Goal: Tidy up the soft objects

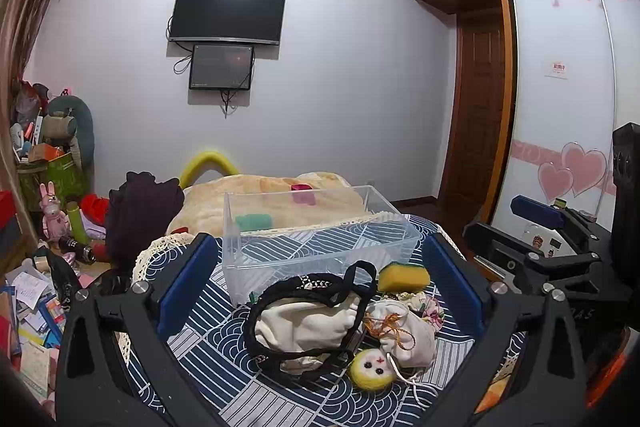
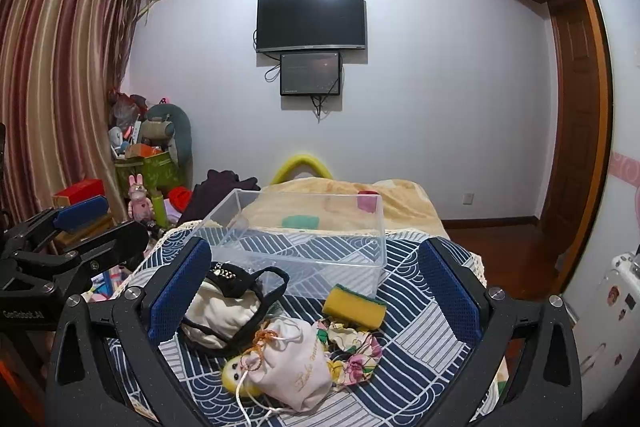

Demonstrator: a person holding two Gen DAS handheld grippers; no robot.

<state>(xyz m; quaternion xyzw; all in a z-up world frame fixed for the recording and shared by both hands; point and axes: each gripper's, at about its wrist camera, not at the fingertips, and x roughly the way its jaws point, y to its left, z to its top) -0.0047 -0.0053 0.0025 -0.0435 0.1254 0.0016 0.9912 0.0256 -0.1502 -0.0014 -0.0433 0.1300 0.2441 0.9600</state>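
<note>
A clear plastic bin (image 1: 320,227) (image 2: 304,247) stands empty on the blue patterned cloth. In front of it lie a cream bag with black straps (image 1: 308,327) (image 2: 224,307), a yellow and green sponge (image 1: 403,277) (image 2: 354,307), a white drawstring pouch (image 1: 404,337) (image 2: 298,361), a yellow felt doll head (image 1: 370,369) (image 2: 234,375) and a floral cloth (image 2: 356,351). My left gripper (image 1: 320,287) is open above the bag. My right gripper (image 2: 316,299) is open above the pouch and sponge. Both are empty.
A beige blanket (image 1: 280,199) with a green sponge (image 1: 254,221) and a pink item (image 1: 302,187) lies behind the bin. Dark clothing (image 1: 140,215) sits at the left. Toys and papers clutter the floor (image 1: 36,291). A wardrobe (image 1: 560,87) stands at the right.
</note>
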